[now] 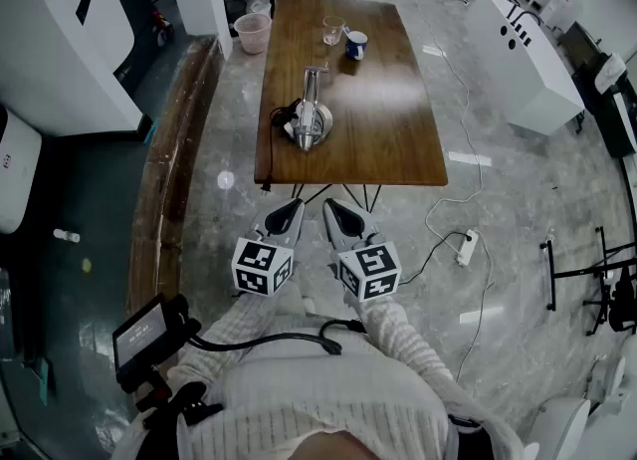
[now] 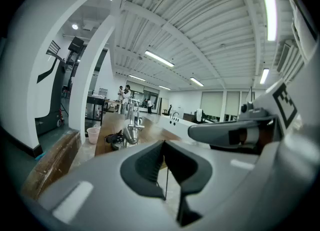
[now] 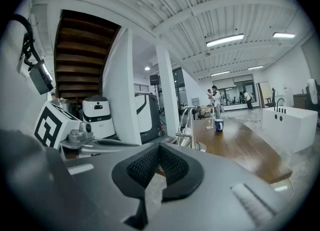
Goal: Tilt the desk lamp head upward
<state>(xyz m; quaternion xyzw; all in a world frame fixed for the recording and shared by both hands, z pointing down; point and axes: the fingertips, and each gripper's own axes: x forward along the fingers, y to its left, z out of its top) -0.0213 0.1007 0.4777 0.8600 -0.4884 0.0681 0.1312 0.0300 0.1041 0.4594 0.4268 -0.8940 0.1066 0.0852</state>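
Observation:
A silver desk lamp (image 1: pixel 311 119) stands near the front left of the brown wooden table (image 1: pixel 398 119), its head low over its round base, with a black cord bundled at its left. Both grippers hover over the floor short of the table's near edge, side by side and apart from the lamp. My left gripper (image 1: pixel 291 207) is shut and holds nothing, and so is my right gripper (image 1: pixel 334 208). In the left gripper view the lamp (image 2: pixel 131 131) shows far ahead beyond the shut gripper (image 2: pixel 164 147). The right gripper view has the lamp (image 3: pixel 188 127) just past its shut gripper (image 3: pixel 160 151).
A blue mug (image 1: pixel 356 45) and a clear glass (image 1: pixel 332 30) sit at the table's far end. A pink bucket (image 1: pixel 252 32) stands at the far left corner. A wooden ledge (image 1: pixel 174 169) runs along the left; a power strip (image 1: pixel 466 247) and cables lie on the floor right.

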